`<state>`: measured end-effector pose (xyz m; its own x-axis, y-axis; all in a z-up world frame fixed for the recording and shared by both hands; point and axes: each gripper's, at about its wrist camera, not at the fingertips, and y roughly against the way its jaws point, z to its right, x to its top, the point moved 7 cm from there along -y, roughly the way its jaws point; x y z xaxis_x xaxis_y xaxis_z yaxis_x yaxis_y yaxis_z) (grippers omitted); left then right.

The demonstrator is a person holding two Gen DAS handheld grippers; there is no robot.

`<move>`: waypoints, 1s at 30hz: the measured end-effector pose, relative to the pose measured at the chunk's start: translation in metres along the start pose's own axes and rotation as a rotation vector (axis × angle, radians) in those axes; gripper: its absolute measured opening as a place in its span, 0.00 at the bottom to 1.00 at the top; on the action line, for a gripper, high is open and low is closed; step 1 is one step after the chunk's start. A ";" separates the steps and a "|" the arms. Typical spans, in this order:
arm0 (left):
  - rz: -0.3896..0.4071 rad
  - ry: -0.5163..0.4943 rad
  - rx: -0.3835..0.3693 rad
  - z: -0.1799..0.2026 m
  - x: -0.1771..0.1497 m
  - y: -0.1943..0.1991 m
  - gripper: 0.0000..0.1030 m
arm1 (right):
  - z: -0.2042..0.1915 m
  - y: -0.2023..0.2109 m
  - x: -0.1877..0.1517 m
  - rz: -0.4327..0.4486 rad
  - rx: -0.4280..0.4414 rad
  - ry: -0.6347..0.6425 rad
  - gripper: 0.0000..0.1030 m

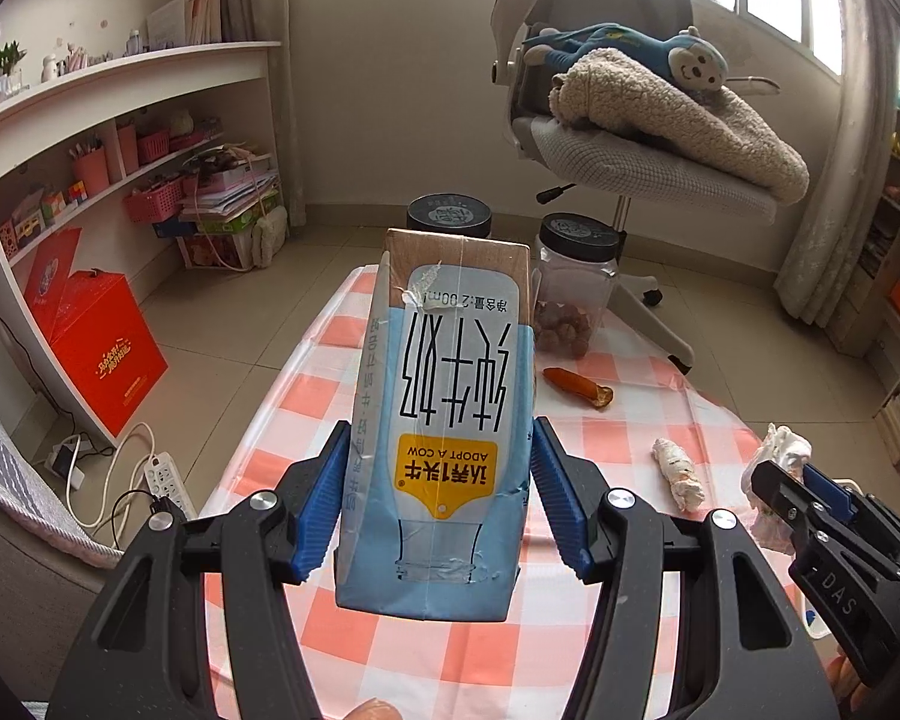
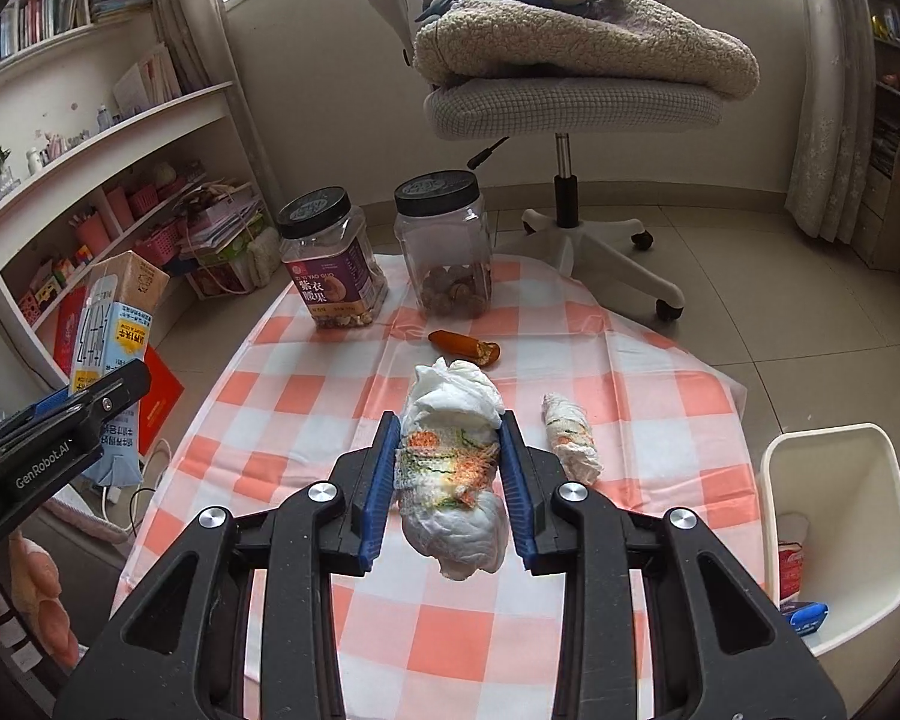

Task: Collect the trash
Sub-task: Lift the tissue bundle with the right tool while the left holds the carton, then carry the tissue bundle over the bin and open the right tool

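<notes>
My left gripper (image 1: 438,492) is shut on a blue and white milk carton (image 1: 444,420) and holds it above the checked tablecloth (image 1: 618,438); the carton also shows in the right wrist view (image 2: 105,324). My right gripper (image 2: 450,480) is shut on a crumpled white tissue wad (image 2: 453,468) with orange and green stains, held above the cloth; it shows at the right of the left wrist view (image 1: 777,468). A second rolled tissue (image 2: 570,438) and an orange peel piece (image 2: 465,349) lie on the cloth. A white bin (image 2: 834,516) stands at the table's right.
Two clear jars with black lids (image 2: 333,258) (image 2: 447,240) stand at the table's far end. An office chair (image 2: 570,102) with a blanket and plush monkey is behind it. Shelves (image 1: 120,138), a red box (image 1: 99,336) and a power strip (image 1: 165,477) are left.
</notes>
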<state>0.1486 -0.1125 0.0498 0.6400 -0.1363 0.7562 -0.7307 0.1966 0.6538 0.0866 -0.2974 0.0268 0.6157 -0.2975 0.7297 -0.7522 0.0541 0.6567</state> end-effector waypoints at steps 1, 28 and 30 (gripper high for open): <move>0.002 -0.002 -0.007 0.004 0.000 0.001 0.56 | 0.005 0.005 0.001 0.007 -0.005 -0.005 0.30; 0.041 -0.161 -0.173 0.149 -0.028 0.014 0.56 | 0.223 0.112 -0.016 0.138 -0.349 -0.283 0.31; 0.039 -0.172 -0.184 0.160 -0.030 0.014 0.56 | 0.235 0.115 -0.018 0.137 -0.371 -0.300 0.31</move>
<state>0.0806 -0.2608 0.0404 0.5510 -0.2849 0.7844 -0.6882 0.3764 0.6202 -0.0663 -0.5102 0.0437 0.3811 -0.5222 0.7629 -0.6540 0.4311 0.6217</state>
